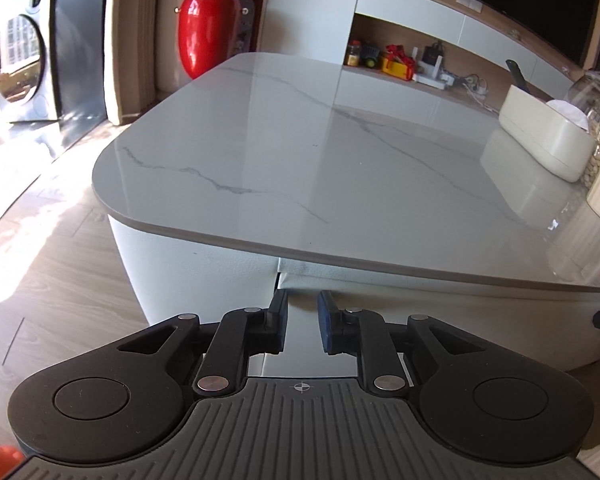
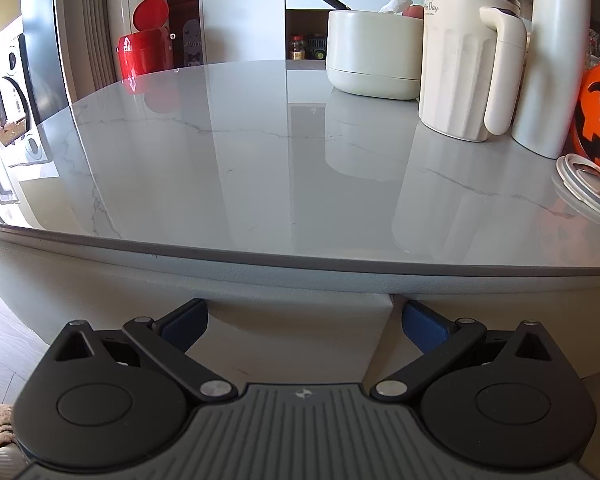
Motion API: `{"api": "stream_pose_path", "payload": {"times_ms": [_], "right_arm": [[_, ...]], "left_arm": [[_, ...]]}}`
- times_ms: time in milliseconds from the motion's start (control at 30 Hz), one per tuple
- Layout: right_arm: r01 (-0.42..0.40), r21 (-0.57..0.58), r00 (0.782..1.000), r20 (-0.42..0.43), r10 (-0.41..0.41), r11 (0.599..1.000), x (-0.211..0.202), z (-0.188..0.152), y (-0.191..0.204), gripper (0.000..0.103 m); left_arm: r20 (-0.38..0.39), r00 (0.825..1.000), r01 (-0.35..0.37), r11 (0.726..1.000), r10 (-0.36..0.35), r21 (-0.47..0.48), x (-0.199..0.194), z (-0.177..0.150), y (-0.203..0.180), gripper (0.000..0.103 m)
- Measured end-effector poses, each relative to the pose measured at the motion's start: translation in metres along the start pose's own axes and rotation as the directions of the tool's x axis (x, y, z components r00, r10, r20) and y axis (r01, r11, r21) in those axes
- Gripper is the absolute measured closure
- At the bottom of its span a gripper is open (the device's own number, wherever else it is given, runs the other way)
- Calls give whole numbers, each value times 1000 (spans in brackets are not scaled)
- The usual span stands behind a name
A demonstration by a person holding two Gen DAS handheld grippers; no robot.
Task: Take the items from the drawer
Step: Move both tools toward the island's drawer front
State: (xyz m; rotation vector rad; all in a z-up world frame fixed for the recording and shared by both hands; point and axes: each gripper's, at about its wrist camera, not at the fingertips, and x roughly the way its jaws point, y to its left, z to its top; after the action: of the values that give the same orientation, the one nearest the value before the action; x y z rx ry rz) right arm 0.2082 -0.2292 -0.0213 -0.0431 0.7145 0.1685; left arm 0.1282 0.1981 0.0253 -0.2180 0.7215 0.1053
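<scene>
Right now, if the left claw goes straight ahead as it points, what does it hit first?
Most likely the pale off-white drawer front under the grey marble tabletop, by the vertical seam. The left claw looks close to it; depth is unclear.

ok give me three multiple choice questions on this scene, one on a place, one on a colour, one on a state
1. Where does the cream jug stand?
A. on the floor
B. on the tabletop
C. inside the drawer

2. What colour is the pumpkin bucket?
A. orange
B. green
C. white

3. How is the right gripper?
A. shut on a cup
B. shut on a cloth
C. open, holding nothing

Answers:
1 B, its base rests on the marble top beside the tall bottle.
2 A, it is orange with a black face.
3 C, its fingers stand wide apart with only the drawer front behind them.
</scene>
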Motion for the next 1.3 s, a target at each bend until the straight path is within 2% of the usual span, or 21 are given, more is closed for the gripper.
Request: {"api": "stream_pose_path", "payload": {"times_ms": [267,500,533,600,633,667,767,1100,1200,1300], "right_arm": [[0,0,1000,0,0,1000,0,-1,0,0],[0,-1,1000,0,0,1000,0,0,0,0],[0,-3,1000,0,0,1000,0,-1,1,0],[1,-9,1000,0,-1,1000,1,-1,1,0],[0,-11,1000,0,0,1000,1,-1,1,0],[-2,-11,1000,-1,2,1000,1,0,1,0],[-4,-11,1000,0,4,1000,2,1,0,0],[5,-23,1000,1,-5,1000,3,3,0,0],[7,-25,1000,0,-7,1000,4,3,0,0],[8,-26,1000,-1,-8,1000,4,2,0,0]], "left_arm": [[46,999,20,998,-18,-53,-10,0,11,84],[20,999,34,996,-33,-81,-6,2,14,85],[16,999,38,996,-37,-85,-6,2,14,78],[-19,992,124,989,-126,-86,-2,0,11,62],[-40,984,168,983,-172,-80,0,-3,7,63],[-50,983,175,983,-178,-50,1,-5,0,63],[-42,985,167,986,-166,22,0,-6,-14,63],[30,997,65,998,-65,11,-10,-5,-1,63],[36,996,83,996,-83,-20,-10,-1,7,62],[35,995,96,995,-95,-12,-12,4,4,63]]}}
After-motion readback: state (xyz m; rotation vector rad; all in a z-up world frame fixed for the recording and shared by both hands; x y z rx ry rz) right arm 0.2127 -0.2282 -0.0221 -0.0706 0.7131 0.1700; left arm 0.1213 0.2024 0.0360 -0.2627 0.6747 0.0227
